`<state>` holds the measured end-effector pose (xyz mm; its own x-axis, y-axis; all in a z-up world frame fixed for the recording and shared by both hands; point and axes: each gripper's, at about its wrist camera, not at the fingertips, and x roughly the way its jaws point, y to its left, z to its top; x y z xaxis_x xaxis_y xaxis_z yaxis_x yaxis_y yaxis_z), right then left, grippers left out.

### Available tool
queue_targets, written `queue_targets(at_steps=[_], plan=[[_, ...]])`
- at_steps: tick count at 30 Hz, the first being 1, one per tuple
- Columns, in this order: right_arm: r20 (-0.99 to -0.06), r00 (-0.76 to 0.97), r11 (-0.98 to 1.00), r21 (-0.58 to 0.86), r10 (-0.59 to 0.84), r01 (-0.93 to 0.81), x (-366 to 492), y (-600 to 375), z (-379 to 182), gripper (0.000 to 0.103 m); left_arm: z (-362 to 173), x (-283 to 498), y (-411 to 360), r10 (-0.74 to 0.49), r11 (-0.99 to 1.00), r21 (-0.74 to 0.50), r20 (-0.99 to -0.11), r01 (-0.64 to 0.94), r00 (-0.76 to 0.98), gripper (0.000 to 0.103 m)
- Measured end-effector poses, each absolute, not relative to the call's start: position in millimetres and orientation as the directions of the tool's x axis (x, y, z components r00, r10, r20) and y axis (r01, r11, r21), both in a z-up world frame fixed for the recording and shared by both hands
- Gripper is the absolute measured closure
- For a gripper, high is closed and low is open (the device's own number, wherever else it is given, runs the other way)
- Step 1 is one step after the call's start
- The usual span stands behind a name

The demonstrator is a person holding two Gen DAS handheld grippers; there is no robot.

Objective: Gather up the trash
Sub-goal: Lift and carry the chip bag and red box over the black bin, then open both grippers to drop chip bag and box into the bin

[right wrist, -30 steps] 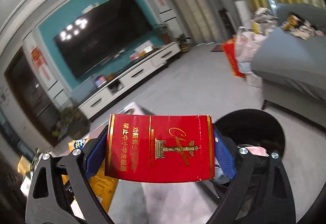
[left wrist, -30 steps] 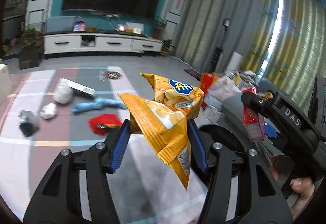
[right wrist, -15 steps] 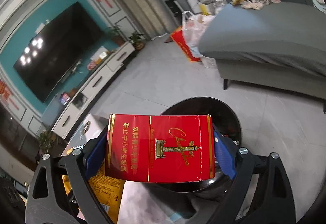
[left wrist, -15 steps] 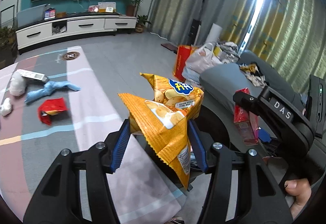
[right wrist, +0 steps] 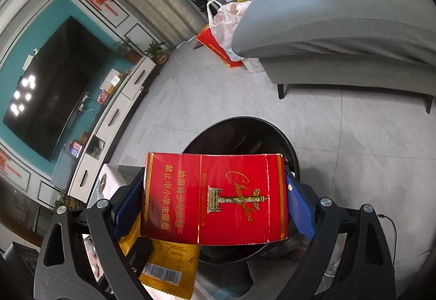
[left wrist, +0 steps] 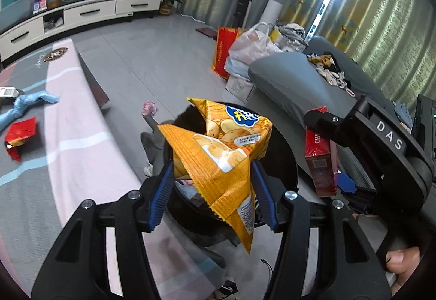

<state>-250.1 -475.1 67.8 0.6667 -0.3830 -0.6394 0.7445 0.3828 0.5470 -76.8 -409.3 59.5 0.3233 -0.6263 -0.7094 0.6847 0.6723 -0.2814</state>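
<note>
Two handheld grippers hang over a black trash bin on a living-room floor, each with a piece of litter. The left gripper is clamped on an orange chip bag, which stands crumpled between the blue pads with its long axis running up and away from the jaws and a tail drooping below them. The bin's open mouth lies directly beneath and just ahead of it. The right gripper is closed on a red cigarette carton, held broadside with its long axis spanning the jaws; the bin sits just beyond and below the carton, so both loads appear to be roughly above the opening. Neither arm looks clearly nearer; a release from either would likely drop its item inside. More litter remains on the striped rug to the left: a red wrapper and a blue cloth, well apart from the bin.
</note>
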Motion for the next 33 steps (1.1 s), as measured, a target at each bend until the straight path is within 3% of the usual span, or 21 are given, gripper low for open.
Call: queue_targets(at_steps=[15, 19, 22, 27, 33], plan=[[-0.688, 0.615, 0.294, 0.540, -0.385, 0.789, -257, -488, 54, 0.013, 37, -78, -442, -0.611, 0.656, -0.285, -0.745, 0.699, 0.269, 0.042], [-0.685, 0.628, 0.290, 0.557, -0.369, 0.778, -257, -491, 54, 0.012, 36, -77, -441, -0.619, 0.663, -0.304, -0.737, 0.684, 0.271, 0.029], [-0.688, 0.622, 0.285, 0.553, -0.373, 0.783, -258, -492, 55, 0.005, 41, -75, -438, -0.633, 0.663, -0.323, -0.724, 0.676, 0.274, 0.016], [-0.683, 0.619, 0.283, 0.551, -0.388, 0.785, -258, -490, 59, 0.003, 52, -75, -428, -0.648, 0.663, -0.335, -0.705, 0.669, 0.289, 0.007], [-0.680, 0.609, 0.297, 0.532, -0.408, 0.793, -254, -485, 64, 0.003, 71, -66, -393, -0.646, 0.695, -0.329, -0.676, 0.639, 0.355, 0.004]])
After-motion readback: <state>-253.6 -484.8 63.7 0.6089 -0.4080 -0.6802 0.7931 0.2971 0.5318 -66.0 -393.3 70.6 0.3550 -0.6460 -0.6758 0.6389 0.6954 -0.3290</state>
